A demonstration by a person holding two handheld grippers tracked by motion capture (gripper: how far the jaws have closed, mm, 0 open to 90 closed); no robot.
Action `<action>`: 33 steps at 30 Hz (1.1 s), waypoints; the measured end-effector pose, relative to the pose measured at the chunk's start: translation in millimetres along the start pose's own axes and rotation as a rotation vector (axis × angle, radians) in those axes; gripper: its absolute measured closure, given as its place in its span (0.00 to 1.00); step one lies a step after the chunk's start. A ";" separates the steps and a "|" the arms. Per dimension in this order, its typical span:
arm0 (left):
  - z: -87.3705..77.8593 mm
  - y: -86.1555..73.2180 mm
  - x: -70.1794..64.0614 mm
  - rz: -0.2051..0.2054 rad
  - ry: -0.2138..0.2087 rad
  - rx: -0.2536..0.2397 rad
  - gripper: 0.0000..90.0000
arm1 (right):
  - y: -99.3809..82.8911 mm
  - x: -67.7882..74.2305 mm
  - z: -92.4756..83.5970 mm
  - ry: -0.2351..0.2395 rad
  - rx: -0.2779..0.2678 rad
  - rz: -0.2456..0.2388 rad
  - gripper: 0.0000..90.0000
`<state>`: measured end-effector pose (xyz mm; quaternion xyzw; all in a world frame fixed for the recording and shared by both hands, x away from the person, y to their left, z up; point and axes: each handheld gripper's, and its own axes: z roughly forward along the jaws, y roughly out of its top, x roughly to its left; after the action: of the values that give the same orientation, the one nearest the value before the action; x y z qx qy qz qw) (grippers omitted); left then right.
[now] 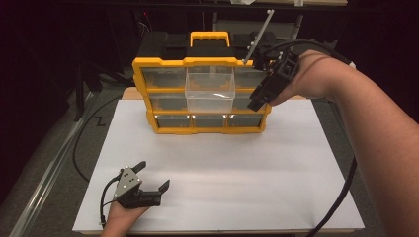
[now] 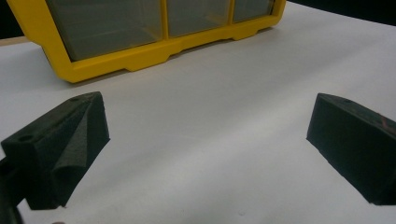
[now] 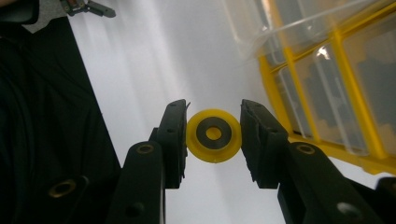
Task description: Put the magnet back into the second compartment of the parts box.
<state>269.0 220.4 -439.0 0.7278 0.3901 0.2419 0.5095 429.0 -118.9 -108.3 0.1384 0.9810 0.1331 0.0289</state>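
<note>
A yellow organizer case (image 1: pixel 163 62) stands upright at the back of the white board (image 1: pixel 222 168). One clear bin (image 1: pixel 209 88) is pulled out of its middle. My right gripper (image 1: pixel 258 98) hangs in the air just right of that bin. It is shut on a small yellow wheel (image 3: pixel 214 153) with a dark hub, pinched edge to edge between the jaws (image 3: pixel 214 122). The case frame (image 3: pixel 327 150) and the clear bin (image 3: pixel 261 23) lie to the right in the right gripper view. My left gripper (image 1: pixel 153 176) rests open near the board's front left, nothing between its fingers (image 2: pixel 205 140).
Behind the case sits a black toolbox with a yellow handle (image 1: pixel 210 37). A thin white rod (image 1: pixel 259 35) sticks up beside the right hand. A black cable (image 1: pixel 341 197) trails down the board's right side. The case's lower drawers (image 2: pixel 107 23) face the left gripper.
</note>
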 end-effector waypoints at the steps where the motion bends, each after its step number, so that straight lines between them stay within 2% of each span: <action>1: 0.2 0.0 0.1 -0.004 -0.001 0.001 0.00 | 2.4 -0.6 -1.4 -0.001 -0.001 -0.004 0.71; 6: 0.4 -0.2 0.0 -0.002 -0.005 0.006 0.00 | 14.6 1.0 -7.6 -0.011 -0.021 -0.020 0.71; 18: 0.9 -0.2 -1.3 -0.002 -0.014 0.007 0.00 | 35.4 -1.5 -6.3 -0.027 -0.032 -0.027 0.71; 22: -0.2 0.1 -1.4 0.005 -0.016 0.005 0.00 | 42.7 -5.0 -4.3 -0.029 -0.027 -0.020 0.71; 33: -0.4 -0.3 -1.9 0.008 -0.016 0.008 0.00 | 67.8 -12.4 4.0 -0.046 -0.029 -0.039 0.71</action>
<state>267.5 219.1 -439.0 0.7333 0.3841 0.2367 0.5086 459.1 -58.6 -93.7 0.1217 0.9805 0.1436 0.0563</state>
